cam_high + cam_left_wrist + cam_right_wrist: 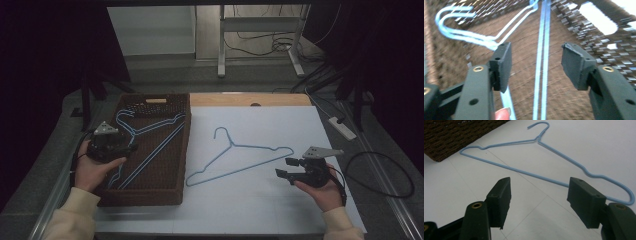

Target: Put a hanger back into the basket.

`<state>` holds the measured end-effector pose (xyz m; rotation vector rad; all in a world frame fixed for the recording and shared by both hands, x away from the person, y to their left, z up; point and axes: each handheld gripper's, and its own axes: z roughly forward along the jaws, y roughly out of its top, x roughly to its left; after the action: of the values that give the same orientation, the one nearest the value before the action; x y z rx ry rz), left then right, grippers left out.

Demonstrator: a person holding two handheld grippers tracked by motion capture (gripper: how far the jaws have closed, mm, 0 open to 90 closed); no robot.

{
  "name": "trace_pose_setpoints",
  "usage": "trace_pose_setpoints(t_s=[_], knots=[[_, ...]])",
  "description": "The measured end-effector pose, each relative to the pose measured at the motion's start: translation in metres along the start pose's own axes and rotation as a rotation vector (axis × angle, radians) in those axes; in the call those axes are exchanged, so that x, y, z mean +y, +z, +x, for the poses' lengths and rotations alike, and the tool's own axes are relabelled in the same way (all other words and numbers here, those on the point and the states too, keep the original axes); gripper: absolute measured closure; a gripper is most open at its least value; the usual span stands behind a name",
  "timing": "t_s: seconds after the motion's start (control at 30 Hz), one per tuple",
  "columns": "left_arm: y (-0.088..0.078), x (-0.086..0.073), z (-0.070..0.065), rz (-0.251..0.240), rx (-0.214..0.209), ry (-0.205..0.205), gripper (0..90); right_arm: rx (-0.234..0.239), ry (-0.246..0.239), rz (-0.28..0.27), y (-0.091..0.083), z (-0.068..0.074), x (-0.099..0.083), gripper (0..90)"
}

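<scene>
Left claw: over the basket, jaws wide apart and gripping nothing; in the left gripper view the wires of the stacked hangers run between the pads without touching them.
Right claw: jaws wide, empty, low over the table just beside the loose hanger's near shoulder.
Table: white top, flat and smooth; thin wire lies flush on it, so likely hard to get a pad under.
Basket: dark woven tray at table's left; holds the blue hangers laid flat.
Loose hanger: blue wire, flat on the table, right of the basket, hook pointing away from the person.
Handling, judged: light, springy, coated wire, probably slick; will swing if pinched at one end.
Hold point, judged: the shoulder bend nearest the right claw, or the twisted neck for balance.
</scene>
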<state>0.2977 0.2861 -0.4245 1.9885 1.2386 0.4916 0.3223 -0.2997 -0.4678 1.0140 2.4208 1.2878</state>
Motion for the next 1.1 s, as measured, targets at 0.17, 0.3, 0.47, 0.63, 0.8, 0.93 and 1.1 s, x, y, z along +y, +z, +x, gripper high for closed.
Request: trace_pose_setpoints(t_s=[0.17, 0.3, 0.47, 0.63, 0.8, 0.93, 1.1], knots=[[-0.010, -0.004, -0.019, -0.060, -0.066, 0.023, 38.9, -0.002, -0.003, 0.007, 0.002, 0.000, 0.000, 35.4], [-0.012, -0.009, -0.032, -0.088, -0.106, 0.038, 38.3, 0.001, -0.004, 0.011, 0.005, 0.001, -0.001, 35.1], [-0.011, -0.012, -0.043, -0.106, -0.137, 0.048, 37.4, 0.007, -0.010, 0.011, 0.008, 0.003, -0.001, 34.9], [-0.010, -0.017, -0.050, -0.128, -0.155, 0.050, 37.1, 0.004, -0.011, 0.001, 0.006, 0.006, -0.002, 35.0], [-0.007, -0.022, -0.058, -0.157, -0.160, 0.065, 37.0, -0.007, -0.007, -0.010, 0.003, 0.010, -0.003, 34.9], [-0.006, -0.026, -0.065, -0.163, -0.161, 0.083, 37.1, -0.009, -0.007, -0.024, 0.002, 0.013, -0.005, 34.8], [-0.002, -0.027, -0.071, -0.164, -0.171, 0.100, 37.0, -0.043, 0.005, -0.026, 0.000, 0.016, -0.005, 34.7]])
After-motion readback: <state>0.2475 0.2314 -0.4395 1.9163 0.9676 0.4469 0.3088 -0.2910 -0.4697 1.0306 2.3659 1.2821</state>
